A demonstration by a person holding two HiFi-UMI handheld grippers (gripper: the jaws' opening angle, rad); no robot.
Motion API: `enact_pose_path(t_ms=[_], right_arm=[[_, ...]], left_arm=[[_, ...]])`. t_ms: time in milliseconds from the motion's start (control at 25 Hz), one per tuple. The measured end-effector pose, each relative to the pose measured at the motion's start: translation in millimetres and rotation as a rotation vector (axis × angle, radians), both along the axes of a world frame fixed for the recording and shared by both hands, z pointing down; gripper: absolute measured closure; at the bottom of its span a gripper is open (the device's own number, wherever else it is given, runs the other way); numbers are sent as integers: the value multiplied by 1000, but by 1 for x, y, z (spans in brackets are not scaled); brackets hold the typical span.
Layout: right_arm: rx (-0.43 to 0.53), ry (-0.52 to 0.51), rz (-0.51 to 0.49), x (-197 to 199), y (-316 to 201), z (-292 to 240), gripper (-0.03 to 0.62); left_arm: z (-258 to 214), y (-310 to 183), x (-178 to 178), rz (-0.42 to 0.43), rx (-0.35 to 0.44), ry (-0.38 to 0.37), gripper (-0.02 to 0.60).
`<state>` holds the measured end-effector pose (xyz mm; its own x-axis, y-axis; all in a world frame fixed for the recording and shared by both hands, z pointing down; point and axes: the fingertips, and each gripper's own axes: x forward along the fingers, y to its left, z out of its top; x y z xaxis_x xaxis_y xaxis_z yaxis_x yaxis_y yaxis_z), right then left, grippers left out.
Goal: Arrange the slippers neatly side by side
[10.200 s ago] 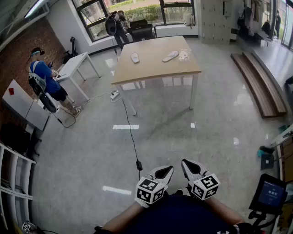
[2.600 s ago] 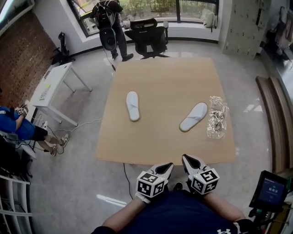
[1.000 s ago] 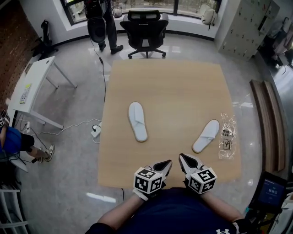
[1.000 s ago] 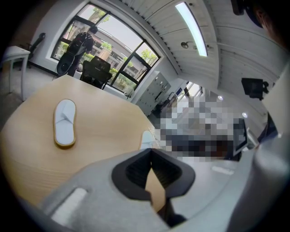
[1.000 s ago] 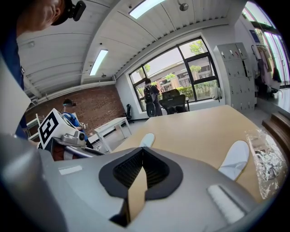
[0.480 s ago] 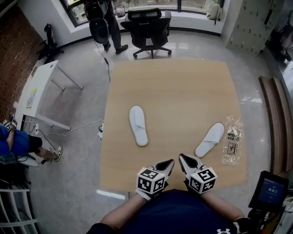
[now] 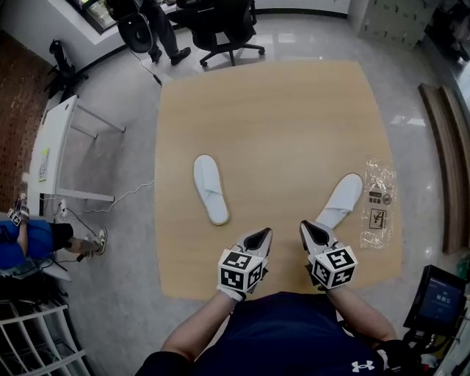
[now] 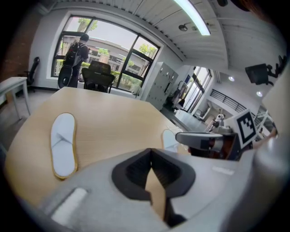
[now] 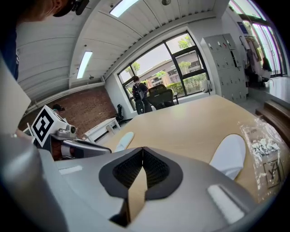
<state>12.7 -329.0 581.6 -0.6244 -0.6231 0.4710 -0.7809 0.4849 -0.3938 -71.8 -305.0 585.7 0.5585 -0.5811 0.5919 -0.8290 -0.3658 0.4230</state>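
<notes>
Hovering clenched and empty are left hand-held gripper (image 7: 258, 238) and right hand-held gripper (image 7: 311, 231); left slipper (image 7: 210, 189) and right slipper (image 7: 341, 200) are judged light, floppy, best pinched at the heel edge.

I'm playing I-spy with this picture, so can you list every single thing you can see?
flat white slippers: two, white, on the table, one left, one right, far apart
clear plastic wrapper: one, see-through with black print, on the table right of the right slipper, not touching it
light wooden table: one, tan, middle of the room
black office chair: one, black, beyond the table's far side
small white side table: one, white, on the floor at left
person in a blue top: one, blue, far left edge
dark screen: one, black, lower right corner
left gripper: one, grey, over the table's near edge, jaws shut, empty
right gripper: one, grey, beside it, jaws shut, empty
</notes>
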Motion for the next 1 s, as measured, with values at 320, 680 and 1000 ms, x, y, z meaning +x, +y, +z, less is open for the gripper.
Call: enact_pose_path(t_ms=[320, 680, 1000], right_arm=[[-3, 95, 73, 37, -46, 32, 535], [-30, 238, 172, 87, -68, 68, 415], [-139, 406, 307, 143, -67, 113, 365]], left_arm=[[22, -37, -6, 2, 1, -62, 511], [59, -82, -92, -165, 42, -291, 467], [87, -109, -190, -281, -32, -508, 379]])
